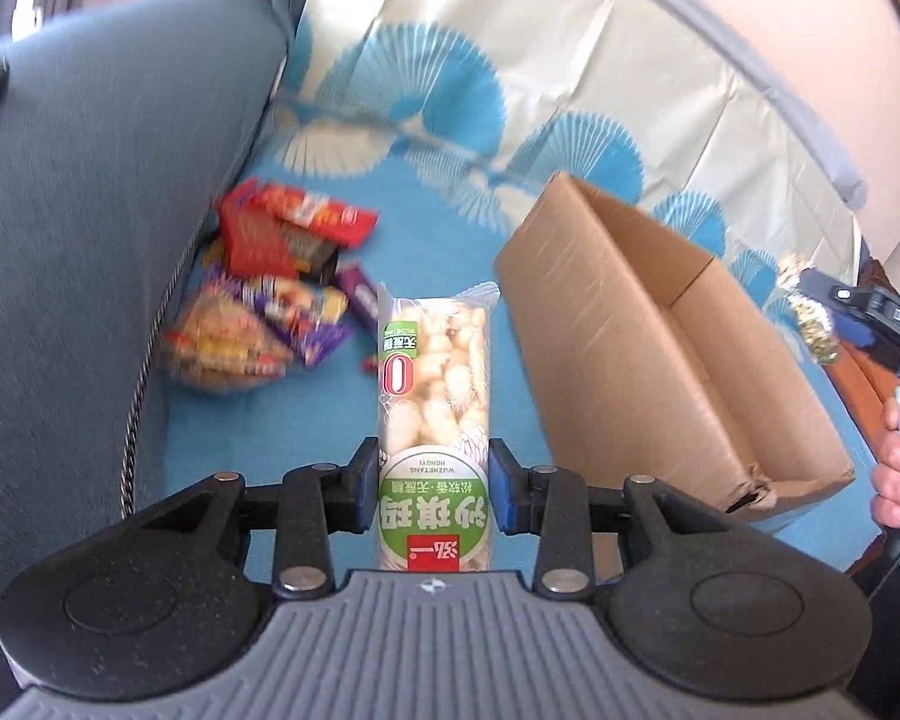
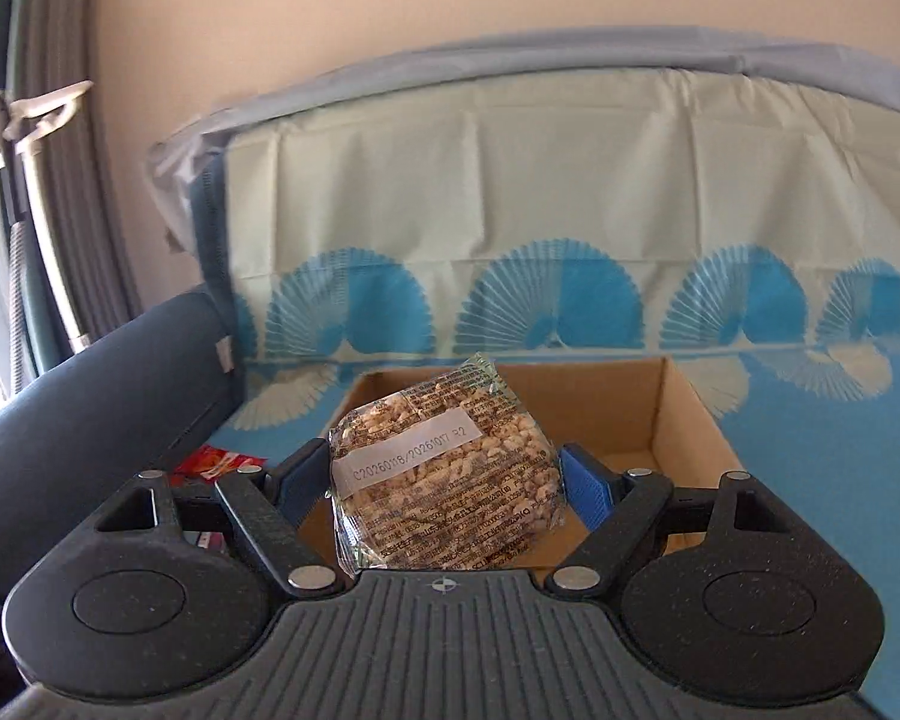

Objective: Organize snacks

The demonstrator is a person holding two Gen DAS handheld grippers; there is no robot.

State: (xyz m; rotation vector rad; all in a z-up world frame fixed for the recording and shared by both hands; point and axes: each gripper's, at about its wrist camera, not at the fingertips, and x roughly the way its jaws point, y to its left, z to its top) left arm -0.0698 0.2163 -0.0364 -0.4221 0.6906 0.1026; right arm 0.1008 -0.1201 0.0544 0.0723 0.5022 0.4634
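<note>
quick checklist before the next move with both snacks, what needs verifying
1. Left hand-held gripper shut on the long snack pack: ok, both pads press its sides.
2. Right hand-held gripper shut on the puffed rice cake: ok, held between the pads.
3. Box open and upright: ok, flaps out of the way.
4. Room in the box: ok for the bare floor that shows; the near part is hidden behind the cake.
5. Cake over the box: seems ok in the right wrist view, height cannot tell.
6. Long pack over the box: not ok, it is left of the box, near the snack pile.
</note>
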